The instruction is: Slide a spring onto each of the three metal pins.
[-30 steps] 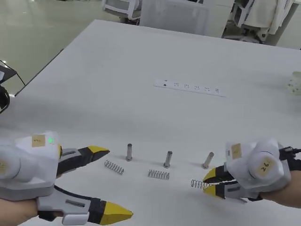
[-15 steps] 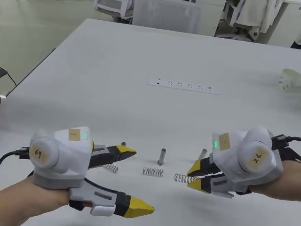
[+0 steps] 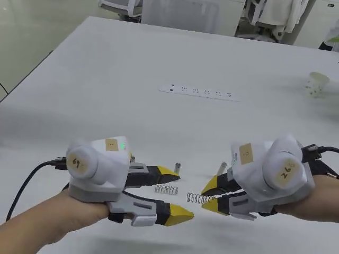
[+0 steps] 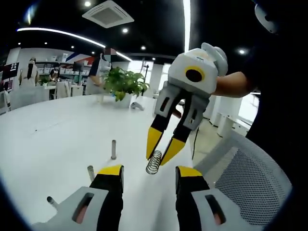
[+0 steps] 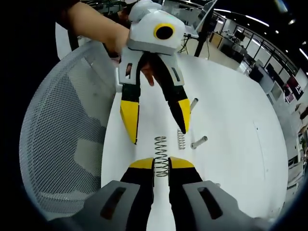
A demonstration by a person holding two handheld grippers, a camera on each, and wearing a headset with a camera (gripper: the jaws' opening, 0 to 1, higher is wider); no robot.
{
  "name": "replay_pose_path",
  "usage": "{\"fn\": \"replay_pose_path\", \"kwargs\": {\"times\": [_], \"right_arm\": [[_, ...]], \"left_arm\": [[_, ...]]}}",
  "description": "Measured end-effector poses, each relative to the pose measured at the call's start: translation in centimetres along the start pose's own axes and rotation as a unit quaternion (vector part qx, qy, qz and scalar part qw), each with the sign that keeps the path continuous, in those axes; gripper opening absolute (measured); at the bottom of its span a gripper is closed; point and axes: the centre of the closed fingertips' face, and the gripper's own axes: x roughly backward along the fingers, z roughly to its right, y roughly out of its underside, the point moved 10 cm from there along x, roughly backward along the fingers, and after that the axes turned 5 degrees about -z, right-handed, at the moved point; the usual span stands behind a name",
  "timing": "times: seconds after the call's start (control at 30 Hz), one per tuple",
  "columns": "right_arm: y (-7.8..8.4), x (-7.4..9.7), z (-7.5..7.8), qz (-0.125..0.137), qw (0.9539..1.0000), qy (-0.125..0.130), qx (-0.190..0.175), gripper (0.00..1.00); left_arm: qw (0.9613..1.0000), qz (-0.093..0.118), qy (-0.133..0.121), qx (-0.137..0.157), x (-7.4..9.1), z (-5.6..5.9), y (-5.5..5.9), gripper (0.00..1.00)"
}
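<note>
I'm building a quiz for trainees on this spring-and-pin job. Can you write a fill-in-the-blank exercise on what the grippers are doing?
1. The right gripper is shut on a ____.
2. The jaws of the left gripper stand ____.
3. In the left gripper view, ____ metal pins stand on the table.
Missing words: spring; open; three.

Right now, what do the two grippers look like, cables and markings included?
Both have rounded white housings and grey-black jaws with yellow tips. The left gripper bears a tan sticker marked 69, a green light and a black cable. The right gripper bears a tan label marked 26, also with a black lead.
</note>
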Motion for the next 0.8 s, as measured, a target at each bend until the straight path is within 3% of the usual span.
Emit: {"fn": "replay_pose_path", "kwargs": {"times": [0.37, 0.53, 0.73, 0.8], "right_arm": [[-0.36, 0.3, -0.37, 0.003, 1.0, -0.003, 0.002, 0.08], [-0.55, 0.51, -0.4, 0.005, 1.0, -0.001, 0.008, 0.08], [-0.66, 0.63, -0.36, 0.006, 1.0, -0.001, 0.007, 0.08], [-0.65, 0.63, -0.39, 0.006, 0.9999, -0.001, 0.008, 0.08]], "left_arm": [[0.9999, 0.011, 0.012, -0.004, -0.79, 0.2, -0.36, 0.18], [0.9998, 0.004, 0.02, -0.005, -0.92, 0.44, -0.19, 0.14], [0.9995, 0.001, 0.029, -0.009, -0.84, 0.56, -0.06, 0.03], [0.9996, 0.002, 0.027, -0.008, -0.81, 0.53, -0.11, 0.06]]}}
